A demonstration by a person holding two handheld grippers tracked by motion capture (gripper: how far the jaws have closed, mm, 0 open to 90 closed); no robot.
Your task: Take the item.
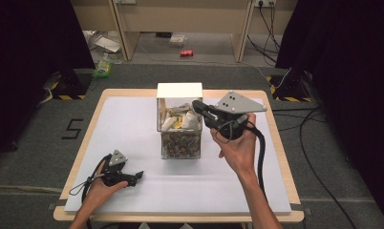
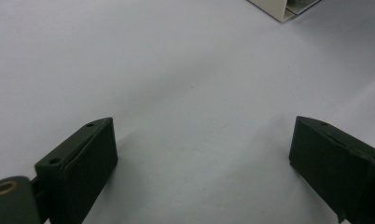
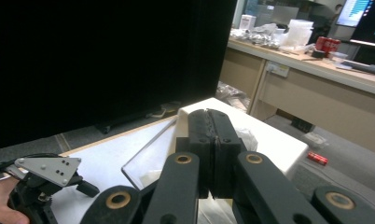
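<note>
A clear box (image 1: 179, 138) stands in the middle of the white sheet, its white lid (image 1: 179, 89) tipped up at the back. Pale packets lie in its upper part and brownish bits at the bottom. My right gripper (image 1: 198, 106) hovers over the box's right side, pointing left, jaws shut. In the right gripper view its jaws (image 3: 213, 126) are pressed together with nothing between them, above the box (image 3: 150, 156) and lid (image 3: 265, 140). My left gripper (image 1: 137, 176) rests low at the front left, open. Its jaws (image 2: 202, 128) stand wide apart over bare sheet.
The white sheet (image 1: 133, 124) covers a wooden table (image 1: 85, 143). A corner of the box (image 2: 286, 9) shows at the top of the left gripper view. On the floor behind lie a red can (image 1: 186, 53) and a green bottle (image 1: 103, 67). Black curtains flank both sides.
</note>
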